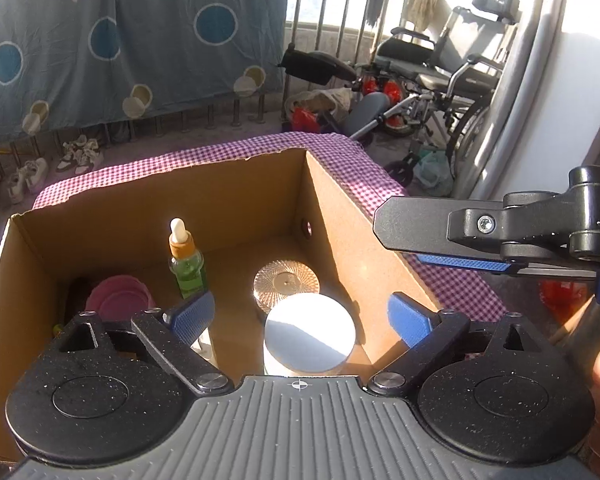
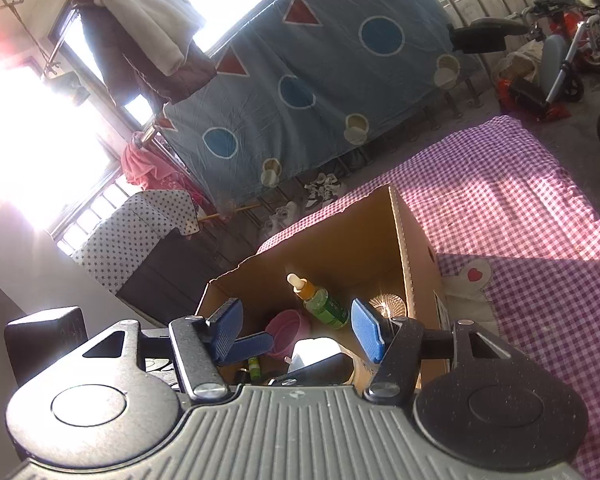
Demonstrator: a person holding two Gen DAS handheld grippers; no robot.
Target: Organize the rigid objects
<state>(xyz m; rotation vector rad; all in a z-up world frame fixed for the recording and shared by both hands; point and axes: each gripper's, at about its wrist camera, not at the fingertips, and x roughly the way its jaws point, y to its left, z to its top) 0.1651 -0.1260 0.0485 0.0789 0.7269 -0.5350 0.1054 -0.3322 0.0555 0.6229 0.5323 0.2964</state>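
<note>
An open cardboard box [image 1: 228,196] stands on a pink checked cloth [image 1: 352,160]. Inside it stand a green dropper bottle [image 1: 186,264], a pink bowl [image 1: 120,298], a ribbed glass jar [image 1: 286,282] and a white-lidded jar [image 1: 310,334]. My left gripper [image 1: 300,318] is open above the box, its blue pads either side of the white jar and apart from it. My right gripper [image 2: 296,330] is open and empty above the box [image 2: 412,240]; it also shows from the side in the left wrist view [image 1: 440,240]. The bottle [image 2: 324,300] and bowl [image 2: 288,332] show between its fingers.
A blue patterned sheet [image 1: 120,40] hangs on railings behind the table. A wheelchair [image 1: 440,80] and bags stand on the floor to the right. Shoes [image 1: 76,156] lie by the railing. The cloth [image 2: 520,208] spreads to the right of the box.
</note>
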